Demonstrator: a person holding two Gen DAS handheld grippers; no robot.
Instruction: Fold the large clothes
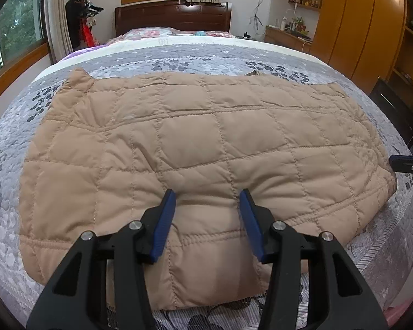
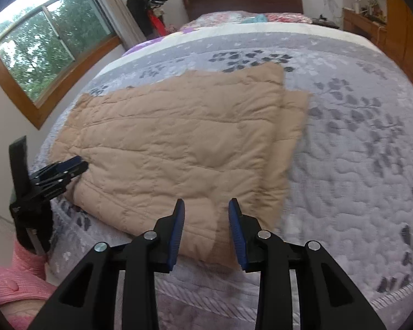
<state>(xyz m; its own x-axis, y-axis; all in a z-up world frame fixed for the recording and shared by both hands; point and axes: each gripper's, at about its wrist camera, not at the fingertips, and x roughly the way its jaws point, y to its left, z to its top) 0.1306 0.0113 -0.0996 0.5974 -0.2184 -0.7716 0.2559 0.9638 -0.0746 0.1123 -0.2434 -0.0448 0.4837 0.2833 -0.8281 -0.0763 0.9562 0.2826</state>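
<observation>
Beneath both parted claws, left and right, lies the jacket, seemingly ungripped.

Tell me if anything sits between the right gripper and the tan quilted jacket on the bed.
Nothing visible does. The right gripper hangs just above the near edge of the tan quilted jacket, its jaws apart and empty, with only open air between them and the fabric.

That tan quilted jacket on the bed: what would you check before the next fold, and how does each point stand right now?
1. Tan quilted jacket lies flat on the bedspread: ok.
2. Already folded over, a lower layer peeking out at its far side: ok.
3. Left gripper at the near edge, jaws apart: ok.
4. Left gripper actually pinching fabric: cannot tell.
5. Right gripper jaws apart, nothing pinched: ok.
6. Edges lined up: not ok, the layers are offset.
</observation>
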